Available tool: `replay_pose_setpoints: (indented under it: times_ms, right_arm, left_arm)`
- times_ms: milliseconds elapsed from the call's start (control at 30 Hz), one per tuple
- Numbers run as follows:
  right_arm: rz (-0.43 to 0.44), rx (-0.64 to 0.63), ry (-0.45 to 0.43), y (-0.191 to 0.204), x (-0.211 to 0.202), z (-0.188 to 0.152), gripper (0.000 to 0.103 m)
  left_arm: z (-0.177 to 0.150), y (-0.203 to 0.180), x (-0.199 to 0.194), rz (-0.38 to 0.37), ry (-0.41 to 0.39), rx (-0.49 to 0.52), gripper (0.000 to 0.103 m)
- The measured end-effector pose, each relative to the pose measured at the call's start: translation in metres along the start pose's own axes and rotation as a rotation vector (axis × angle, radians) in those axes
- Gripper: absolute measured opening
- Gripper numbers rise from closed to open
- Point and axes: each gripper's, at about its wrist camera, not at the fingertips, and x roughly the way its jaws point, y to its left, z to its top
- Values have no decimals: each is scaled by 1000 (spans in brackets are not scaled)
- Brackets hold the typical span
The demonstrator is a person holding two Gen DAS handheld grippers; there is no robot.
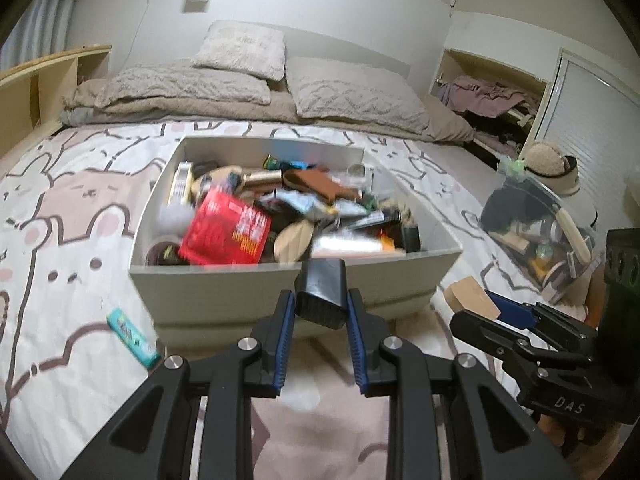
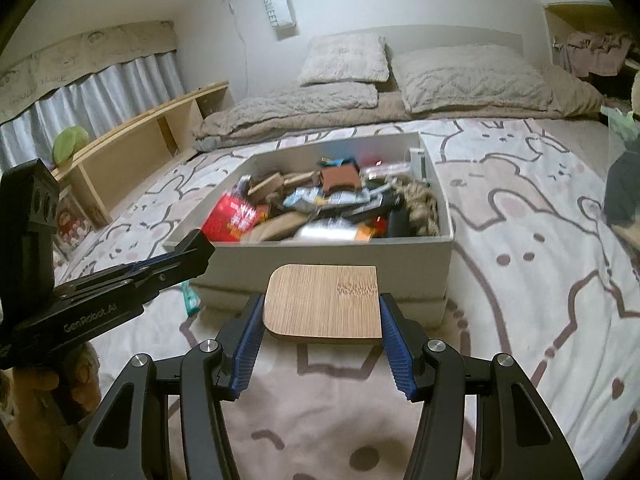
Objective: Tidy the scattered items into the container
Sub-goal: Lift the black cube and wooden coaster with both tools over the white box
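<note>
— Left gripper point(image 1: 321, 312) is clamped on a small black brush point(image 1: 322, 296), bristle end toward the camera, long axis running away toward the white storage box point(image 1: 280, 280).
— And the right gripper point(image 2: 320, 316)?
— Clenched on a bamboo board point(image 2: 322, 304), held flat by its side edges, rounded end nearest. Both hover just short of the box, likely for dropping in.

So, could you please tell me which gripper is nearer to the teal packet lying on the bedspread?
Left. The left gripper, shut on a black brush, is just beside the teal packet; the right gripper, holding a wooden board, is farther off.
</note>
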Motion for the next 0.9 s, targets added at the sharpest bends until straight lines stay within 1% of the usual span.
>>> replay_pose_setpoints:
  times_ms: [300,500,667,900]
  right_arm:
    - [2,3,-16,-11,7,27,57]
    - [20,35,-23,-20,12,42,57]
    - [20,37,-29,-24,16,56,57]
    - [36,41,-35,-23,25,84,57]
  left_arm:
    - [27,3,12,-16,-44,-5,26]
    - [39,7,18,-9,-57,1,26]
    - [52,11,21,-4,-81,2,26]
    - [65,19,25,-1,-109,3,26]
